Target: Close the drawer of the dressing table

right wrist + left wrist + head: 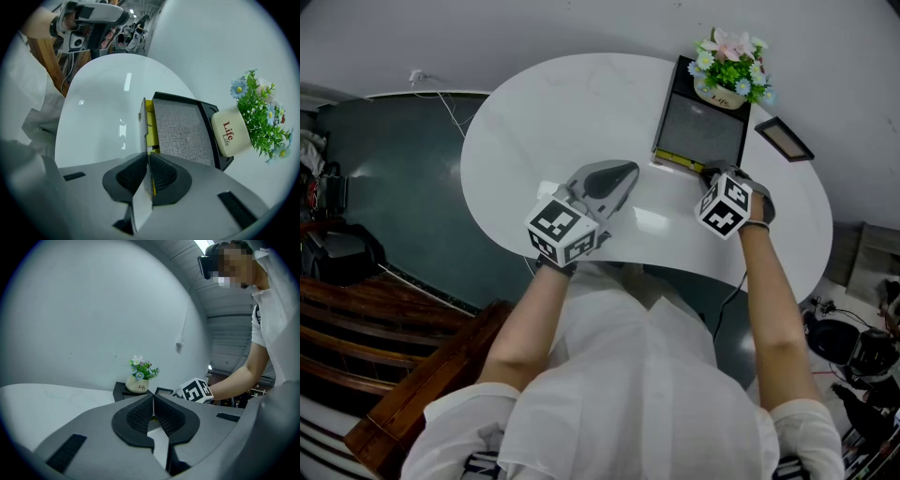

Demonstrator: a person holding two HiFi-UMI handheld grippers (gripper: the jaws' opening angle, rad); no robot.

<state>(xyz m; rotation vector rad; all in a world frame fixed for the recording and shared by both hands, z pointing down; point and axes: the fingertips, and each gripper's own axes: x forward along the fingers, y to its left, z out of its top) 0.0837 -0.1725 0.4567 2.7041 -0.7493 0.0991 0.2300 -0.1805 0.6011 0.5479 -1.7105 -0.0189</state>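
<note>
A small black drawer box (701,127) with a grey top stands at the back right of the white dressing table (553,112). Its drawer (151,126) is pulled out a little and shows a yellow inside. My right gripper (147,157) points steeply down and is shut on the thin drawer front (142,124). In the head view the right gripper (712,173) sits at the box's near edge. My left gripper (623,173) hovers over the table's middle front, shut with nothing between its pads (140,416).
A cream pot of flowers (727,66) stands on the back of the box. A small dark frame (784,139) lies to the box's right. A wooden chair (431,375) and a cable (441,94) are on the floor to the left.
</note>
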